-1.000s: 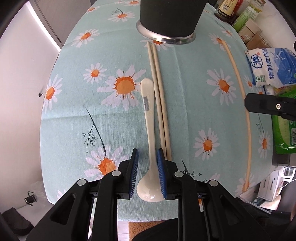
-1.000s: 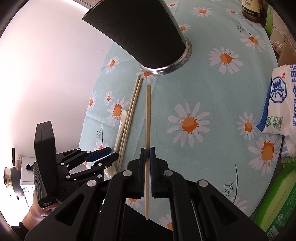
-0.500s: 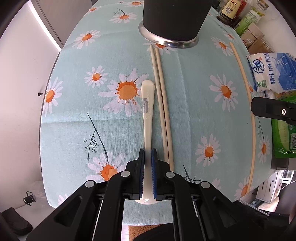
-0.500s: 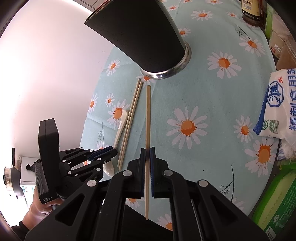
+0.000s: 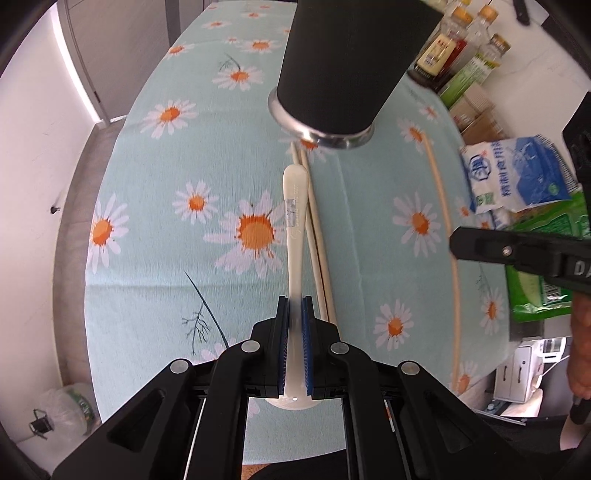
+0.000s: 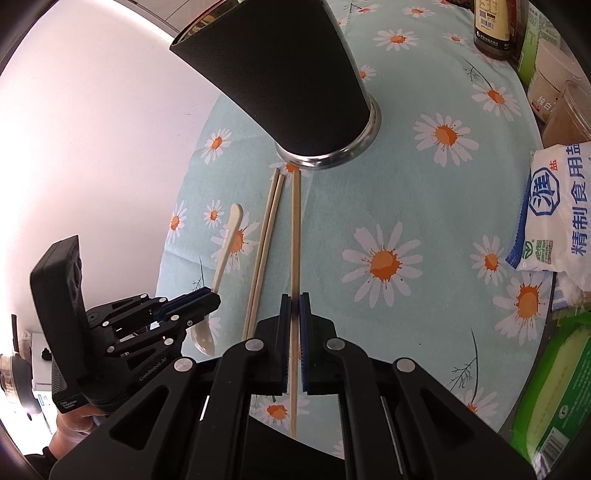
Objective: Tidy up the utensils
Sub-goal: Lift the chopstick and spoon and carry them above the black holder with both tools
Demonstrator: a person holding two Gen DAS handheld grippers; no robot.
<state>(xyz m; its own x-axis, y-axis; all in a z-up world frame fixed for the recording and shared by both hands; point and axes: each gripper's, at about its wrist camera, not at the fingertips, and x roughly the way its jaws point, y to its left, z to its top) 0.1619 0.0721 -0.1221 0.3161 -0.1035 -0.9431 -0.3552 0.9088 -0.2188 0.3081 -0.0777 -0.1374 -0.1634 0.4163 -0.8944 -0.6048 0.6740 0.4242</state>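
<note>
Between the blue pads of the left tongs sits a white spoon, gripped on its narrow neck just above the bowl, with the handle pointing straight ahead toward a tall black utensil holder. The spoon looks like glazed ceramic or hard plastic: stiff, smooth, probably slippery, and likely to chip if dropped. The hold near the bowl leaves a long handle forward, so it may pivot in the pads.

The right tongs are closed on a single wooden chopstick, held toward its near end, with a short length sticking back past the pads. It looks light, thin and rigid, and could easily twist or slide in a grip this narrow.

Just to the right of the spoon, a pair of chopsticks lies flat on the daisy-patterned surface, tips nearly touching the holder's metal base ring. Lying flat and close together, they would be awkward to pinch singly.

Ahead of both tongs, the holder stands upright, so its mouth is high and each utensil must be raised and tipped to enter. Open cloth lies to the left of the left tongs, ending at the surface edge. To the right of the right tongs, a salt bag and bottles crowd the margin, leaving less room there.
</note>
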